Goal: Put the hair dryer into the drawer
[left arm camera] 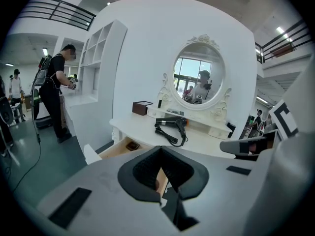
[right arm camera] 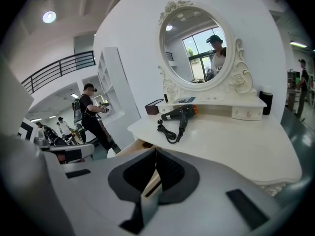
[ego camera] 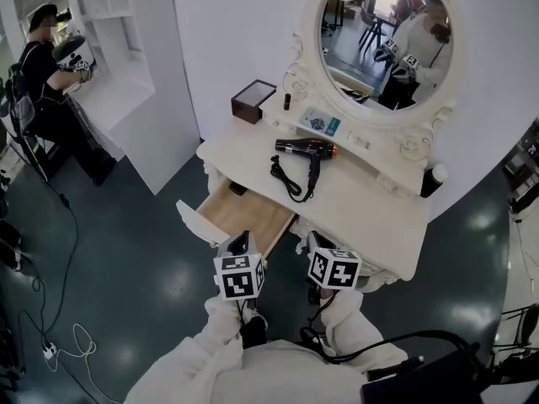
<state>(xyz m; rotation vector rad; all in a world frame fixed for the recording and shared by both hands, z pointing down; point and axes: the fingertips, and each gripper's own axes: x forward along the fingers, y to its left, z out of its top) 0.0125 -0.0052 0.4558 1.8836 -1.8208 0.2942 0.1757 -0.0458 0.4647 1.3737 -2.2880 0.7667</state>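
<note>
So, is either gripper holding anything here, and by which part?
Nothing is held. The left gripper and right gripper are both shut and empty; the hair dryer lies untouched on the dressing table.

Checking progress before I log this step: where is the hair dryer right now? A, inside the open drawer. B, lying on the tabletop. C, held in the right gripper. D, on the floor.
B: the hair dryer lies with its cord on the tabletop, beyond the open drawer.
</note>
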